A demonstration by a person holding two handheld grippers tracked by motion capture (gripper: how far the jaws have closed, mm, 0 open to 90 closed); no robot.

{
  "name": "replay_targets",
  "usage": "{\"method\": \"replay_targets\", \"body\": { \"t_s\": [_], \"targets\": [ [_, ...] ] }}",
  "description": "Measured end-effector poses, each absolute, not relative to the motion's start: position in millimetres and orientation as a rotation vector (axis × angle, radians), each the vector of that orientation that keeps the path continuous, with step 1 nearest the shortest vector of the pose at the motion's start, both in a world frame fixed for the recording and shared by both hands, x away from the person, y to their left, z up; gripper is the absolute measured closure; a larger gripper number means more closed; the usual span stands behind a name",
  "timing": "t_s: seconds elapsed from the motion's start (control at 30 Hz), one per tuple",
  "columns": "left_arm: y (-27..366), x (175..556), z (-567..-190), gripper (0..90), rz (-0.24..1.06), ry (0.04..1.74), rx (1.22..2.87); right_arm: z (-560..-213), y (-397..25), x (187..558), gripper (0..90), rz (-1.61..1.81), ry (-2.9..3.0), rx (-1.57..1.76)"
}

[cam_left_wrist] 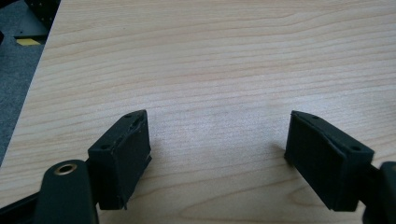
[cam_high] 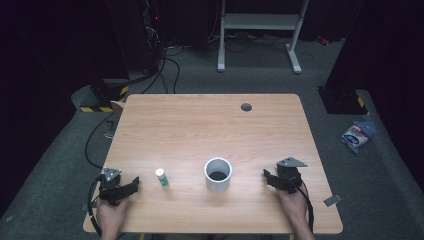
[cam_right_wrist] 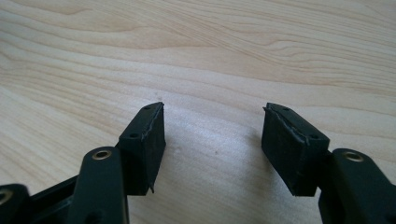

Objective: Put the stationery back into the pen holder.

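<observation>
A small tube [cam_high: 161, 177] with a white cap and green body lies on the bench [cam_high: 210, 125], near its front edge, left of centre. Its long axis runs front to back with a slight slant: cap toward the far side, green end toward the person and a little to the right. No lettering on it can be read at this size.

A white cup [cam_high: 218, 174] stands upright just right of the tube, apart from it, mouth up, dark inside. No print visible on its wall.

The left gripper [cam_high: 134, 183] rests at the front left of the bench, held in the left hand [cam_high: 111, 212], jaws aimed right toward the tube and stopping short of it. In the left gripper view the jaws stand wide apart over bare wood, nothing between them.

The right gripper [cam_high: 266, 175] rests at the front right, held in the right hand [cam_high: 294, 202], jaws aimed left toward the cup, not touching it. In the right gripper view the jaws are apart, somewhat less wide than the left pair, with bare wood between them.

A grey round grommet [cam_high: 246, 107] sits near the bench's far edge. A blue and white packet [cam_high: 358, 135] lies on the floor to the right; its print is unreadable.
</observation>
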State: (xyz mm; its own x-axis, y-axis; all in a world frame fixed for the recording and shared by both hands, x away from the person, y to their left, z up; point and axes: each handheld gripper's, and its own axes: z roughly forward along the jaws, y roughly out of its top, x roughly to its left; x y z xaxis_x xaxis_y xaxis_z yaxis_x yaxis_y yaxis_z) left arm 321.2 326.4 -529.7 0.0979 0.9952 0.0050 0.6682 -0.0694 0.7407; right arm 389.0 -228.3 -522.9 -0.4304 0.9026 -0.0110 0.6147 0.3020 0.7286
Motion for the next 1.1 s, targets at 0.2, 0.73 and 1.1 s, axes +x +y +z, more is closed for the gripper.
{"method": "replay_targets", "body": {
  "t_s": [0.2,0.73,1.1],
  "targets": [
    [326.2,321.5,-529.6,20.5,0.722,1.627,1.807,-523.1,-227.2,390.3,36.4,0.919,2.157,1.348],
    [321.5,318.0,-516.7,20.1,0.638,1.572,1.856,-523.3,-226.7,389.8,35.6,0.919,2.162,1.339],
    [308.4,294.5,-499.6,24.5,0.627,1.424,1.891,-523.0,-225.8,389.2,35.4,0.920,2.164,1.347]
  ]
}}
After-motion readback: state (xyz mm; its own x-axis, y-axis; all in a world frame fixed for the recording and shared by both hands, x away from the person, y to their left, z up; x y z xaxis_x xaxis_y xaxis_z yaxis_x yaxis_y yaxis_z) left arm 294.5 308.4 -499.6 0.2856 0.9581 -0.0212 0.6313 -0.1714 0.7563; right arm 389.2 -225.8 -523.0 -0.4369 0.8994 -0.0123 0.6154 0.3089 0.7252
